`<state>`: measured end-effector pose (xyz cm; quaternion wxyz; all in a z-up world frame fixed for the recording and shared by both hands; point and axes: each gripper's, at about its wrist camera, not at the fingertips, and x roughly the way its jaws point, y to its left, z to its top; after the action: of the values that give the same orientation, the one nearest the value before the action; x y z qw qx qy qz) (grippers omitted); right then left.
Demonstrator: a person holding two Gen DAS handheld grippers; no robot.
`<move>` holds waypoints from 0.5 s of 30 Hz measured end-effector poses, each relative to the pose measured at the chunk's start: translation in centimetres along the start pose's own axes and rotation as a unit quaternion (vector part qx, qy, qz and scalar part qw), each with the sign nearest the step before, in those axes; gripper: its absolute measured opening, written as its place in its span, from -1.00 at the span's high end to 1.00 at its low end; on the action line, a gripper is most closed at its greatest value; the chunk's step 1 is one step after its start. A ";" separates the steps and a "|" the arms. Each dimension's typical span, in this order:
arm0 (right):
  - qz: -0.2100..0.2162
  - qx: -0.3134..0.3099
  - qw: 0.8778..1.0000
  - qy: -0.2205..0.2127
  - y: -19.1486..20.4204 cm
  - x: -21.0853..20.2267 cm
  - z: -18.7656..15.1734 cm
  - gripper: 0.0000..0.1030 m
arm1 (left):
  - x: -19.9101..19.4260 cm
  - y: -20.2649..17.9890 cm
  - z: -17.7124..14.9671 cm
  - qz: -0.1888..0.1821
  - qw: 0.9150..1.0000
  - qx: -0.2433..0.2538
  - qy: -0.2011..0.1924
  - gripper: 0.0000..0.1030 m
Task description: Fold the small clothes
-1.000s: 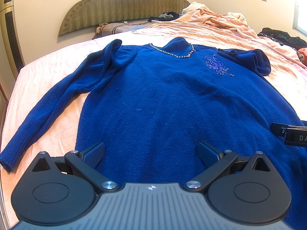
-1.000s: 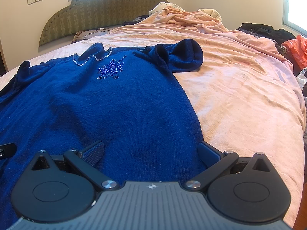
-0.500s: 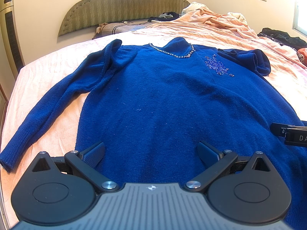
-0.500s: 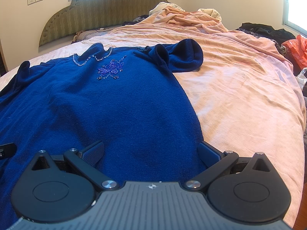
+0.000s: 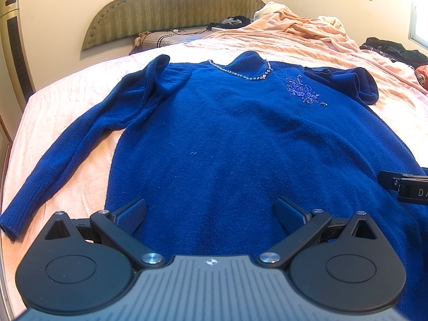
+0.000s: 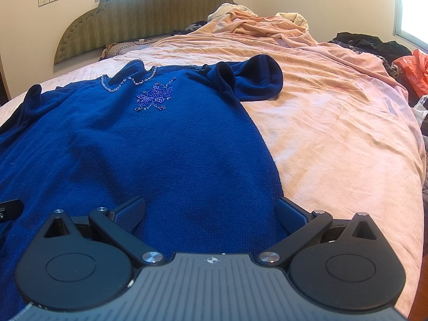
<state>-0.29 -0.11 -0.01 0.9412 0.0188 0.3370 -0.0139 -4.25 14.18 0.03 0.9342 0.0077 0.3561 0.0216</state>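
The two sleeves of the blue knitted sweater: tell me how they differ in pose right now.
The left sleeve lies stretched out along the pink bedsheet, its cuff reaching toward the camera; the right sleeve is folded back into a short bunch near the shoulder. The left sleeve shows its full length; the right sleeve hides most of its own. Both are the same blue knit and rest on the bedsheet.

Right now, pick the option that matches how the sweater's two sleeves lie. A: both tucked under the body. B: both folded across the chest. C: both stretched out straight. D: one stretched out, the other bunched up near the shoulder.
D: the long sleeve runs out straight over the sheet, while the other sleeve of the sweater sits bunched by the shoulder.
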 end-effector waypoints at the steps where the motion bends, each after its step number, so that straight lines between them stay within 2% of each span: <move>1: 0.000 0.000 1.000 0.000 0.0 0.0 0.0 -0.99 | 0.0 0.1 0.1 0.000 1.000 0.000 0.000 -1.00; 15: -0.001 -0.001 1.000 0.000 0.0 -0.1 0.0 -0.99 | 0.1 0.2 0.2 0.002 1.000 0.000 0.001 -1.00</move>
<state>-0.38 -0.12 0.07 0.9413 0.0178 0.3368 -0.0148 -4.04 14.39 0.14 0.9339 0.0082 0.3567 0.0236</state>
